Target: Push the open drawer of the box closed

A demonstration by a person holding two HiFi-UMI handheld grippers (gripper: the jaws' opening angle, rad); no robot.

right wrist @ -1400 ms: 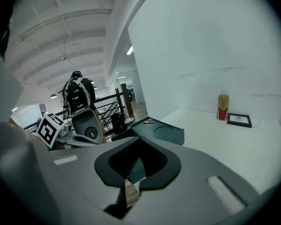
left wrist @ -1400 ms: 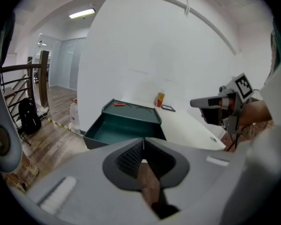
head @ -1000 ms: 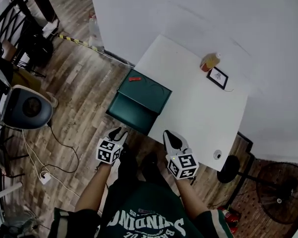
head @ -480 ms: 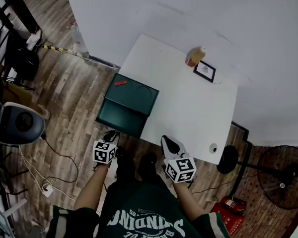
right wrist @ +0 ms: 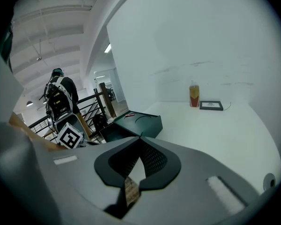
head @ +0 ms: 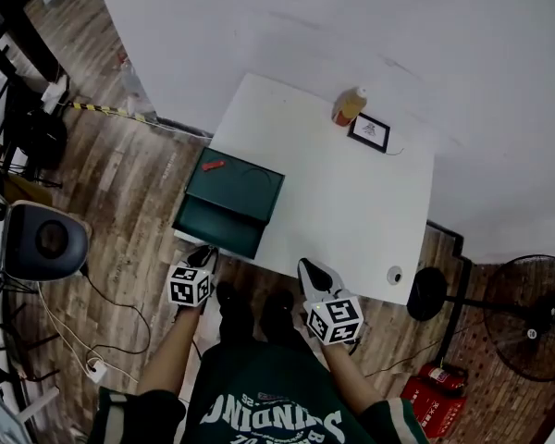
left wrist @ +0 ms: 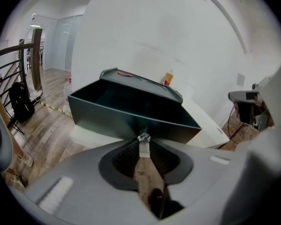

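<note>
**Desk:** What did you have in front of you, biggest first?

**Me:** The white counter filled most of my head view, set against a white wall. On its left end sat the dark green box. Its drawer stood open, pulled out toward me, with its front at the counter's near edge above the wooden floor.

**Desk:** And the tongs?

**Me:** The left tongs were right at the drawer's front. In the left gripper view their tips stood slightly apart, with a small silvery knob between them. I took them to be pinching it, though it was tiny and I couldn't be sure. The right tongs hung just off the counter's near edge, well right of the drawer. Their tips were pressed together, and they held nothing.

**Desk:** Anything smaller on the counter?

**Me:** At the far side an orange bottle stood upright. A small black picture frame lay just beside it. A little red thing rested on the box's lid, near its far left corner.
</note>
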